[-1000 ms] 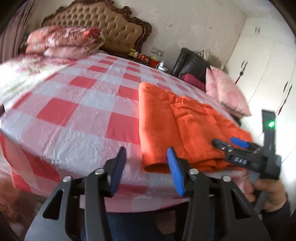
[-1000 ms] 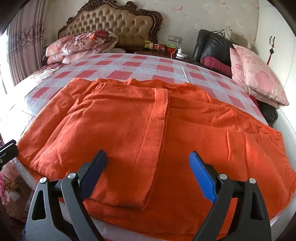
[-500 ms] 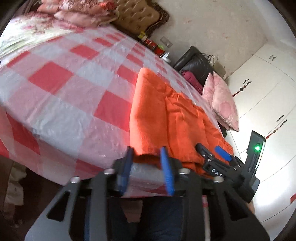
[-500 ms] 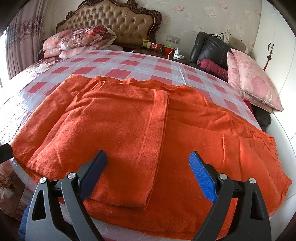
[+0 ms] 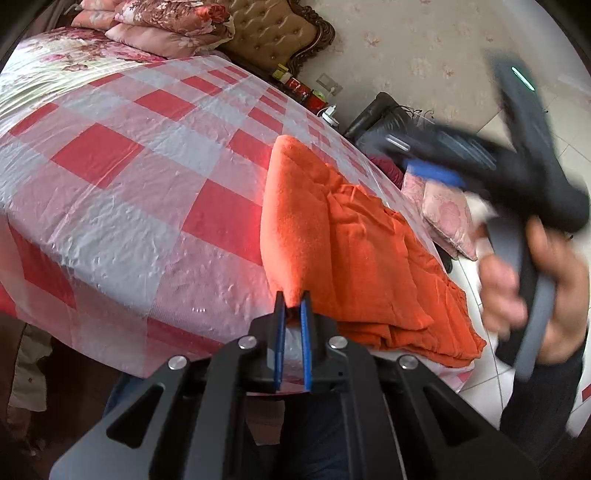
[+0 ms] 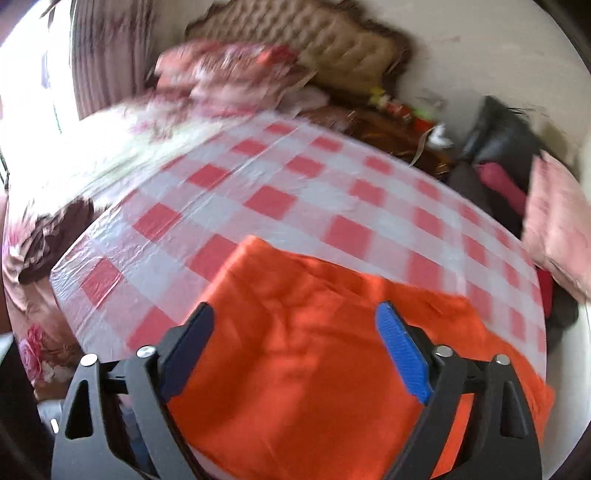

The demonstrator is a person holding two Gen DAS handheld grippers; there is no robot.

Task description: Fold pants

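Note:
The orange pants (image 5: 354, 254) lie partly folded on the near right part of the bed; they also show in the right wrist view (image 6: 306, 354). My left gripper (image 5: 291, 306) is shut on the near left corner of the pants at the bed's edge. My right gripper (image 6: 295, 332) is open and empty, raised above the pants; it shows blurred in the left wrist view (image 5: 436, 173), held by a hand at the right.
The bed has a red and white checked plastic cover (image 5: 140, 177). Floral pillows (image 5: 166, 22) and a tufted headboard (image 5: 269, 33) are at the far end. A nightstand (image 6: 388, 122), a black chair (image 6: 498, 136) and pink cushions (image 5: 447, 218) stand to the right.
My left gripper closed on the near corner of the pants. My right gripper rose quickly up and away from the pants, staying open.

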